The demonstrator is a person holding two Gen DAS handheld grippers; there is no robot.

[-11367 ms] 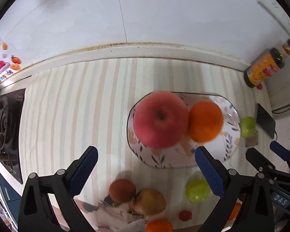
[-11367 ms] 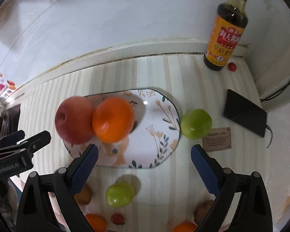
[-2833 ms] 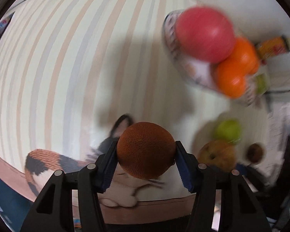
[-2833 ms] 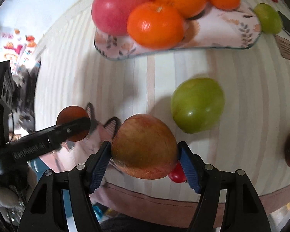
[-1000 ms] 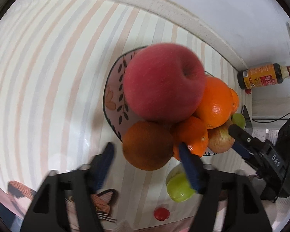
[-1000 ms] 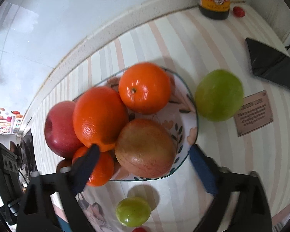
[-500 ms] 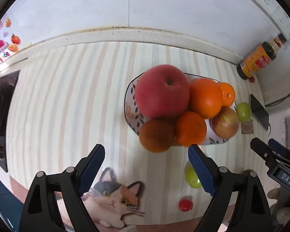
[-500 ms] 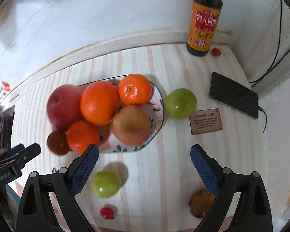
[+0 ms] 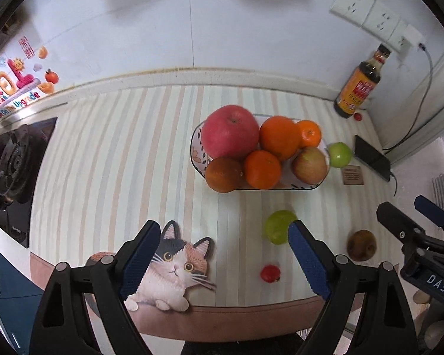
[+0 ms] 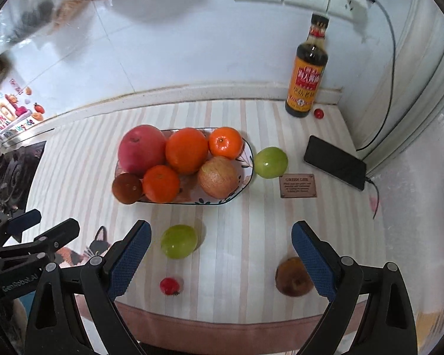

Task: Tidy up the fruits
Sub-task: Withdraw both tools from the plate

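Right wrist view: six fruits on plate [image 10: 245, 159], four off; both grippers [image 10: 220, 254] [image 9: 222, 259] wide, empty.

green fruit [image 9: 276, 226]: its right edge sits behind the left claw [image 9: 223, 260] finger.
brown fruit [image 10: 293, 276]: its right side is covered by the right claw [image 10: 219, 259] finger.
card [image 10: 298, 185]: print too small to read.
stove [image 9: 11, 162]: cut off at the left edge.

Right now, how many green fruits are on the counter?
2. One green fruit lies just right of the plate, near the card. The other green fruit lies in front of the plate. None seems hidden.
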